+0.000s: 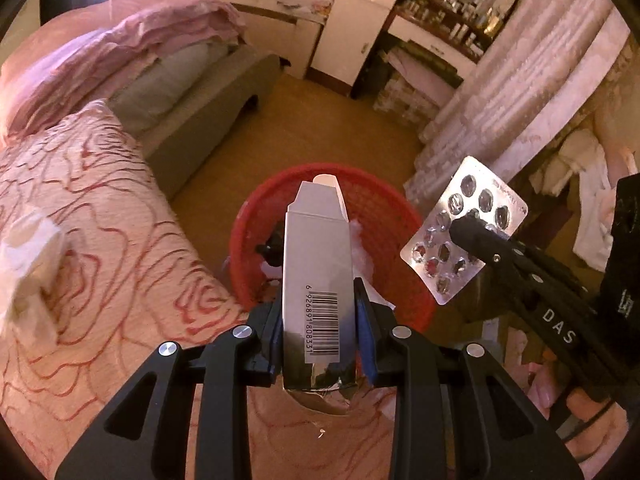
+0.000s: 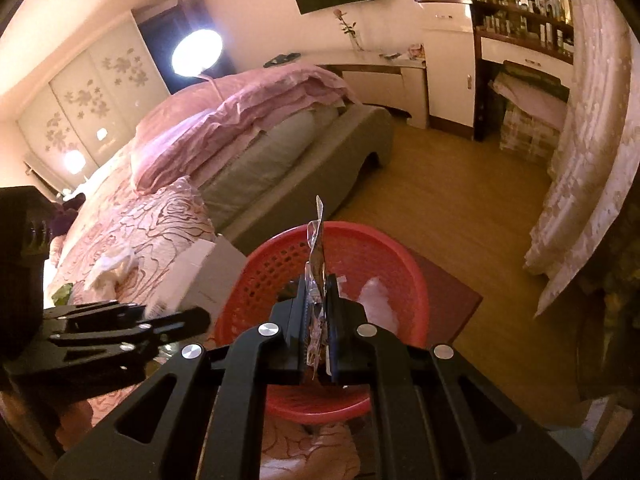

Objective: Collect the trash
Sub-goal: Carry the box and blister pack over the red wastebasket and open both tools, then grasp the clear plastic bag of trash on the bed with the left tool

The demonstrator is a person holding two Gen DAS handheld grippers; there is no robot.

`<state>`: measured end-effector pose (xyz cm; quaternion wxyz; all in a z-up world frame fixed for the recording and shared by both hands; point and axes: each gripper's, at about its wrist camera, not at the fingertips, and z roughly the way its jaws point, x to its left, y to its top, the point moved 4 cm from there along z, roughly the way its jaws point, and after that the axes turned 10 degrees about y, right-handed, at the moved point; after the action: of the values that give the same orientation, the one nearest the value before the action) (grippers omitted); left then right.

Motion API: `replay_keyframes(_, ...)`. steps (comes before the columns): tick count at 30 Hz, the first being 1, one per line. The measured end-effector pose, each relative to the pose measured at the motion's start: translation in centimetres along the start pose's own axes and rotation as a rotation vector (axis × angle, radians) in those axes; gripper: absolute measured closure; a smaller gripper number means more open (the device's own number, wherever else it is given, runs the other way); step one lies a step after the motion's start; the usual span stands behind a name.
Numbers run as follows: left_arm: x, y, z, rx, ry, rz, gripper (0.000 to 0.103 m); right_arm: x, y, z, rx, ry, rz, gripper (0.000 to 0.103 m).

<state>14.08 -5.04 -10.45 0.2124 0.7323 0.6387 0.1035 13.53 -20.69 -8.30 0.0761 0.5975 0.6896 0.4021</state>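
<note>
My left gripper point(image 1: 318, 300) is shut on a white carton point(image 1: 316, 248) with a barcode, held upright over a red mesh basket point(image 1: 256, 216). In the same view my right gripper point(image 1: 464, 228) comes in from the right, shut on a silver blister pack point(image 1: 476, 196) beside the basket's right rim. The right wrist view shows the right gripper point(image 2: 318, 292) pinching the blister pack point(image 2: 318, 240) edge-on above the basket point(image 2: 380, 248). At that view's left are the left gripper point(image 2: 192, 318) and the carton point(image 2: 204, 276). White paper point(image 2: 378, 296) lies inside the basket.
A bed with a pink rose-patterned cover point(image 1: 100, 240) borders the basket on the left, with crumpled white tissue point(image 1: 28, 256) on it. A dark red mat point(image 2: 452, 292) lies under the basket on the wooden floor point(image 2: 460, 208). Curtains point(image 2: 580, 200) hang at the right.
</note>
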Motion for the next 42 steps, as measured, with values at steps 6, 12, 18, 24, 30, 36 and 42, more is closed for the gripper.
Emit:
replay_keyframes(6,-0.3,0.1,1.1,0.024,-0.009,0.010,0.054,-0.5,0.0,0.9,0.027,0.004,0.008,0.093)
replay_keyframes(12,0.5,0.5,0.6,0.004,-0.002,-0.014,0.035,-0.5,-0.1,1.0,0.027,0.010,0.016,0.077)
replay_keyframes(18,2.1,0.6,-0.4,-0.011,0.008,-0.061,0.034,-0.5,-0.3,0.3,0.007,0.004,0.024,0.063)
replay_keyframes(24,2.5,0.0,-1.7,-0.045,0.044,-0.060,0.033,-0.2,-0.6,-0.7,-0.012,-0.019,0.008,0.057)
replay_keyframes(30,2.8,-0.7,-2.4,-0.062,0.064,-0.075,0.033,0.0,-1.6,-1.5,-0.022,-0.033,0.008,0.046)
replay_keyframes(36,3.0,-1.6,-3.2,-0.083,0.094,-0.073,0.033,0.6,-2.2,-2.0,-0.030,-0.028,0.003,0.041)
replay_keyframes(42,3.5,-2.5,-4.1,-0.103,0.118,-0.083,0.033,1.7,-2.9,-2.8,-0.043,-0.023,-0.012,0.035)
